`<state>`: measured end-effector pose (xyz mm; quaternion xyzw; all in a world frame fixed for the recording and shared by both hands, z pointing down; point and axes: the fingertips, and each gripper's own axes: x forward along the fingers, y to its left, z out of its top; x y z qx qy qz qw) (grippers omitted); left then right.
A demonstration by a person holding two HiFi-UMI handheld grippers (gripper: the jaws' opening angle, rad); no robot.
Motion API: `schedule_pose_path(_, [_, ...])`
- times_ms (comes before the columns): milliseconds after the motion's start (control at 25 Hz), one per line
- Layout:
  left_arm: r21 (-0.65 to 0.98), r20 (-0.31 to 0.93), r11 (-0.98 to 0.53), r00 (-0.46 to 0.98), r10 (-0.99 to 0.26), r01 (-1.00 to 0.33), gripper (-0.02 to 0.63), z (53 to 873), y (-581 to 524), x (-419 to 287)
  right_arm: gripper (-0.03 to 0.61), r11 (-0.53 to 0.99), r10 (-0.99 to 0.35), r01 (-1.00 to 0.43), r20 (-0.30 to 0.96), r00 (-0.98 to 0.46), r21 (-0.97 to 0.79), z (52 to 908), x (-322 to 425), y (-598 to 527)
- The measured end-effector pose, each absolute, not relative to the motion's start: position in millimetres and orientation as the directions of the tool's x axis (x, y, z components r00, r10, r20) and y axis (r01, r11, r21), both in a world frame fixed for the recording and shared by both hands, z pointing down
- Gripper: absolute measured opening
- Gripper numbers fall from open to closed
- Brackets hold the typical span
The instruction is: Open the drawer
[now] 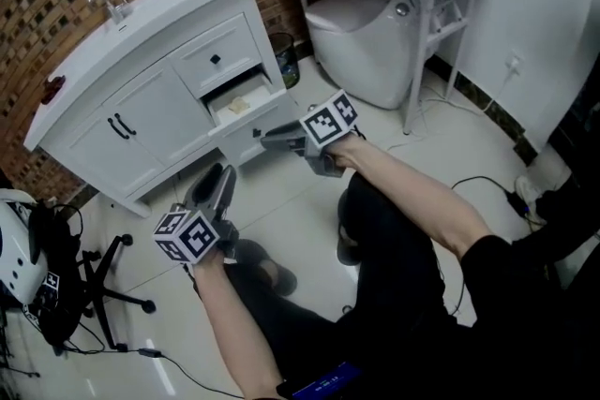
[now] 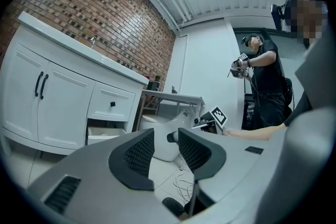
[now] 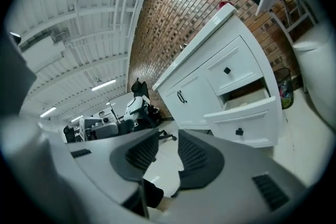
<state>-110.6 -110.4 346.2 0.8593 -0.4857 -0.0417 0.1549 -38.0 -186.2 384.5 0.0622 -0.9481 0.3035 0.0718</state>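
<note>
- Vanity cabinet (image 1: 141,122) is serving as the landmark; it is standing against the brick wall.
- The drawer (image 1: 240,104) is sitting at the cabinet's right end, as the lower of two. It is already sticking out from the cabinet face, with some pale contents showing inside.
- The upper drawer (image 1: 217,56) directly above it is sitting flush and closed.
- Right gripper (image 1: 265,138) is hovering just in front of the cabinet, by the pulled-out drawer front. Its jaws are standing narrowly apart and gripping nothing.
- In the right gripper view the right gripper (image 3: 168,147) is pointing along the cabinet face. The drawer (image 3: 247,122) and its black knob (image 3: 239,132) are lying off to the right of the jaws, apart from them and not between them.
- Left gripper (image 1: 220,178) is hanging further out from the cabinet, low over the floor. Its jaws are also standing a little apart and empty.
- In the left gripper view the left gripper (image 2: 165,139) is aiming past the cabinet's right end, with the drawer (image 2: 105,134) lying off to its left.
- Key relation: the right gripper is the nearer one. The drawer front's long axis is running along the cabinet face, and the drawer is sliding straight out from that face.
- Judgement: the drawer is looking mostly open. Pulling it further would be needing the right jaws turned toward the knob.
</note>
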Motion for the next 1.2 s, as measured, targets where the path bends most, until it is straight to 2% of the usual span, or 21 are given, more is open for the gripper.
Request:
schedule_pose_path(240, [0.272,0.074,-0.533,0.57,-0.818,-0.801,0.147,343,-105,-84,0.123,0.806,-0.094,-0.199,0.211,-0.973,-0.557,400,-27,-190])
schedule_pose_path(520, [0.258,0.074,-0.523,0.556,-0.828,-0.812,0.146,335,-99,-98,0.123,0.811,-0.039,-0.117,0.147,-0.988,-0.574,395,-38,-178])
schedule_pose_path(800, [0.4,-0.104,-0.616,0.635,-0.766,-0.678,0.146,306,-102,-104,0.14,0.912,-0.04,-0.109,0.178,-0.983,-0.395,363,-52,-160])
schedule_pose_path(920, [0.456,-0.148,-0.635,0.65,-0.745,-0.624,0.138,302,-107,-93,0.14,0.909,-0.042,-0.111,0.177,-0.983,-0.402,369,-41,-153])
schedule_pose_path(1200, [0.42,-0.092,-0.659,0.694,-0.714,-0.624,0.138,309,-91,-53,0.14,0.879,-0.068,-0.133,0.155,-0.986,-0.459,374,-7,-134])
